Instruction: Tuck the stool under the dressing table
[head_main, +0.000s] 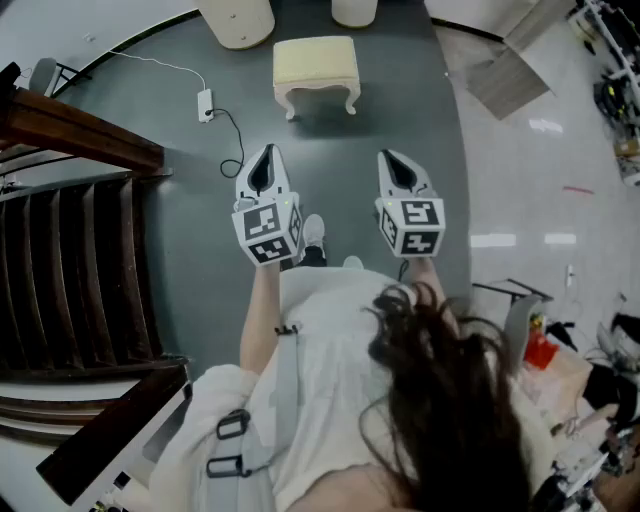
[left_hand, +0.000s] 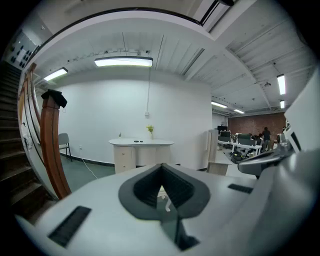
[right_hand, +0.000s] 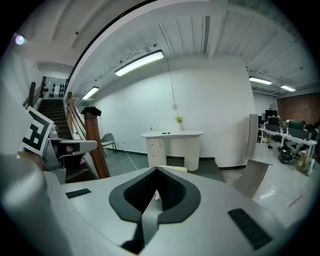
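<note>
Now: left tool (head_main: 262, 168), right tool (head_main: 398, 168) both clenched, empty, well short of stool (head_main: 316, 62). Stool stands on floor (head_main: 190, 235), near dressing table (head_main: 238, 20), untucked. Risk: off-centre shove twists stool, leg catches dressing table.

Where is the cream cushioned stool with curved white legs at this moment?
In the head view the stool stands top centre on the grey floor, before the cream dressing table, ahead of the left gripper and right gripper.
</note>
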